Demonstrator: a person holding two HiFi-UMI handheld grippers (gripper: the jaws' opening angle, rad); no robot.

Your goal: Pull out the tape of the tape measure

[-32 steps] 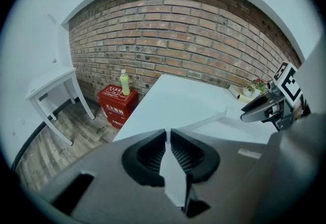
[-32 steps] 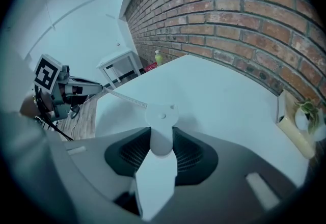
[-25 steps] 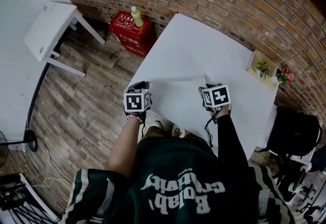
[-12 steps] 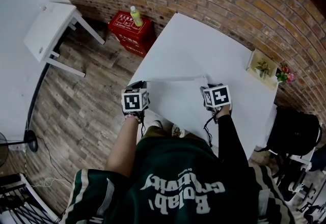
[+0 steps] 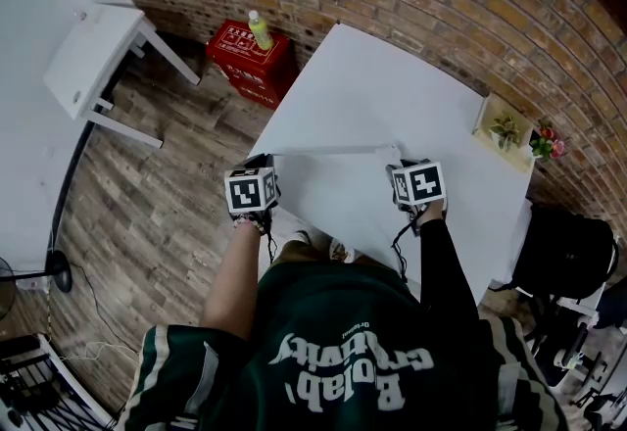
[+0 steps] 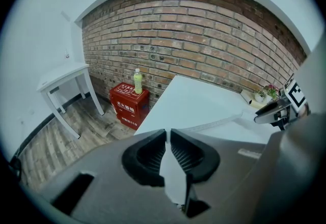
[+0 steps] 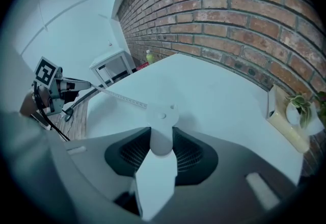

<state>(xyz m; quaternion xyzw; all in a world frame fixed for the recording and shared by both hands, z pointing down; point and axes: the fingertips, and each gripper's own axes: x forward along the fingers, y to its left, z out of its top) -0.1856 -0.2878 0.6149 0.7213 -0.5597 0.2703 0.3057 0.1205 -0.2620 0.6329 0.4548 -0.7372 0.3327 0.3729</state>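
Note:
A thin white tape [image 5: 328,153] stretches between my two grippers over the white table [image 5: 392,86]. In the head view my left gripper [image 5: 261,165] is at the table's near left corner, and my right gripper [image 5: 399,167] is near the front edge. The right gripper [image 7: 162,136] is shut on the round white tape measure case [image 7: 162,116]. From the case the tape [image 7: 119,96] runs left to the left gripper [image 7: 63,87]. The left gripper's [image 6: 167,139] jaws stand almost together, pinching the tape's end, and the tape [image 6: 214,125] leads off to the right gripper [image 6: 272,112].
A red crate [image 5: 250,52] with a bottle on it stands on the wooden floor beyond the table's left side. A white side table [image 5: 98,57] is further left. A wooden box with plants [image 5: 507,133] sits at the table's right edge, by the brick wall.
My left gripper has shifted slightly left, away from the right one, so the stretch of tape between them is a little longer. The right gripper has stayed put.

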